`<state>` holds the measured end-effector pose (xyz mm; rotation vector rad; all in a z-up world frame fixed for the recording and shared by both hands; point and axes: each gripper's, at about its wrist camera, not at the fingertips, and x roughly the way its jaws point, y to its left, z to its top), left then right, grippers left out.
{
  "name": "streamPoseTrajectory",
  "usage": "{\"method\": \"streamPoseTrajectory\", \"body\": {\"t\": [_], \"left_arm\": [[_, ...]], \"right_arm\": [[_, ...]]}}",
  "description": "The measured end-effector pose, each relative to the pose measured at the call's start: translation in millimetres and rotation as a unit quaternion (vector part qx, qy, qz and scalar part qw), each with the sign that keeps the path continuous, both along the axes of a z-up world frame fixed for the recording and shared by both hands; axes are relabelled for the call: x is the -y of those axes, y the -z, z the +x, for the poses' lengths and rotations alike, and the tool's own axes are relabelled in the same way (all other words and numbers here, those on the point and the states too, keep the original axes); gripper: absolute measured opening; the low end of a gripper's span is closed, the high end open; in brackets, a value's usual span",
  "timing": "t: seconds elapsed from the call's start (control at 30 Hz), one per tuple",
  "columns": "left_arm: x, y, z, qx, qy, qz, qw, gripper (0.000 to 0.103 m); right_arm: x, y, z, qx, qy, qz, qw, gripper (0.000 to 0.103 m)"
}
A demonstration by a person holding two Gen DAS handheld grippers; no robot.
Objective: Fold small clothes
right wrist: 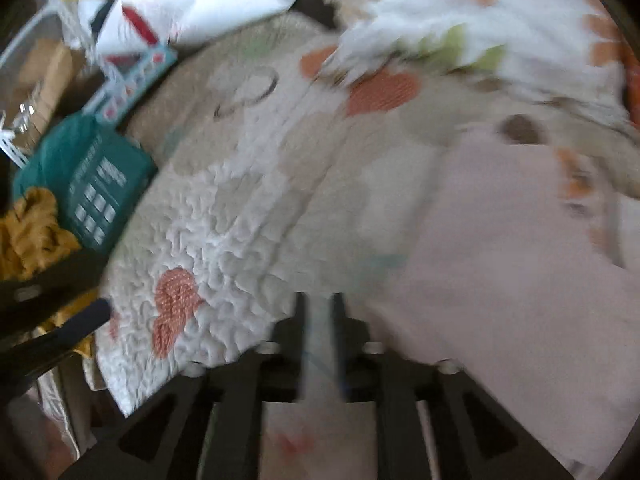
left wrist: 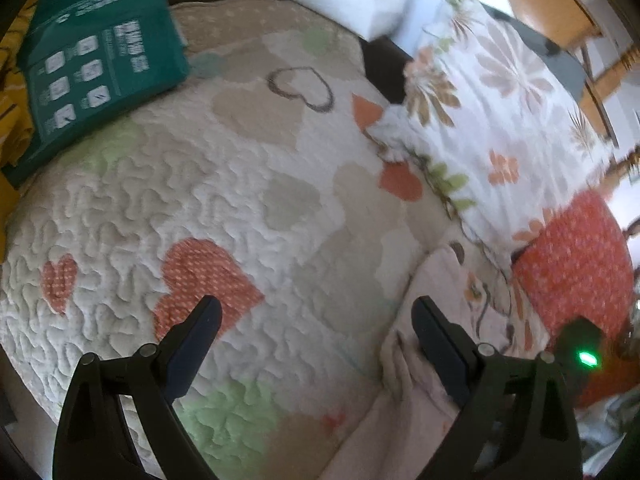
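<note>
Left wrist view. We look down on a quilt (left wrist: 248, 208) stitched with hearts in orange, beige and green. The left gripper (left wrist: 316, 316) hangs over it with its jaws spread wide and nothing between them. The left finger sits above an orange heart; the right finger (left wrist: 436, 344) lies over the edge of a pale pink cloth (left wrist: 424, 392), the small garment, which lies at the lower right of the quilt. Whether that finger touches the cloth we cannot tell. Past the cloth a floral pillow (left wrist: 496, 120) lies along the right side, with a red dotted cushion (left wrist: 576, 264) just beside it. A green pack (left wrist: 92, 64) rests at the far left corner of the quilt. At the right edge a dark device with a green light (left wrist: 586, 358) shows.

Right wrist view, heavily blurred. The right gripper (right wrist: 320, 304) points down at the quilt (right wrist: 240, 220), close to the left edge of the pink cloth (right wrist: 512, 264), which spreads flat across the right half of the frame. Its jaws stand narrowly apart, with a pale strip showing in the gap; whether that is cloth pinched or only quilt seen between them we cannot tell. The pillow (right wrist: 500, 28) lies beyond the cloth. The green pack (right wrist: 92, 184) sits at the far left, with a mustard cloth (right wrist: 32, 232) beside it.
</note>
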<state>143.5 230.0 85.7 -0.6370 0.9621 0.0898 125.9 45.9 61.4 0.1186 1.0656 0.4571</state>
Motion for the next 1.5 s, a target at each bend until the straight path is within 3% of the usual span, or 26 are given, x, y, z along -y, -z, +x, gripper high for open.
{"method": "streamPoseTrajectory", "body": {"t": [0.07, 0.17, 0.3, 0.4, 0.53, 0.57, 0.6, 0.63, 0.83, 1.03, 1.07, 1.2, 1.33, 1.43, 1.47, 1.5], "left_arm": [[10, 2, 1, -0.003, 0.018, 0.008, 0.9998, 0.095], [23, 3, 2, -0.006, 0.038, 0.026, 0.9989, 0.095], [38, 8, 6, -0.014, 0.055, 0.035, 0.9978, 0.095], [48, 12, 10, -0.02, 0.06, 0.037, 0.9973, 0.095], [64, 15, 16, -0.026, 0.067, 0.042, 0.9965, 0.095], [68, 16, 17, -0.027, 0.069, 0.043, 0.9963, 0.095], [72, 17, 19, -0.028, 0.071, 0.044, 0.9961, 0.095], [77, 18, 21, -0.029, 0.074, 0.046, 0.9958, 0.095], [97, 23, 32, -0.032, 0.091, 0.066, 0.9932, 0.095], [102, 30, 34, -0.045, 0.103, 0.085, 0.99, 0.095], [102, 31, 33, -0.046, 0.105, 0.085, 0.9898, 0.095], [104, 26, 28, -0.032, 0.116, 0.082, 0.9893, 0.095], [116, 21, 17, -0.016, 0.145, 0.1, 0.9841, 0.095], [119, 24, 2, -0.011, 0.166, 0.093, 0.9817, 0.095], [118, 27, -4, -0.012, 0.171, 0.084, 0.9816, 0.094], [117, 29, -10, -0.013, 0.174, 0.075, 0.9819, 0.085]], "right_arm": [[60, -19, -15, 0.031, 0.04, -0.027, 0.998, 0.049], [159, -29, -39, 0.052, 0.124, -0.1, 0.986, 0.049], [266, -10, -65, 0.012, 0.233, -0.146, 0.961, 0.049], [315, 9, -77, -0.02, 0.275, -0.131, 0.952, 0.049], [329, 32, -74, -0.035, 0.279, -0.093, 0.955, 0.048], [329, 34, -69, -0.039, 0.275, -0.086, 0.957, 0.036], [328, 34, -67, -0.039, 0.272, -0.085, 0.958, 0.015], [323, 33, -69, -0.034, 0.271, -0.093, 0.957, 0.012], [325, -18, -75, 0.045, 0.269, -0.084, 0.958, 0.01], [344, 17, -52, 0.004, 0.302, -0.125, 0.945, 0.015], [346, 21, -59, 0.005, 0.307, -0.114, 0.945, 0.016], [355, 25, -91, 0.0, 0.329, -0.124, 0.936, 0.038], [353, 20, -116, -0.002, 0.327, -0.181, 0.928, 0.042], [347, 17, -139, -0.001, 0.313, -0.217, 0.925, 0.05], [343, 16, -149, 0.001, 0.309, -0.231, 0.923, 0.051], [339, 15, -159, 0.004, 0.304, -0.243, 0.921, 0.051]]}}
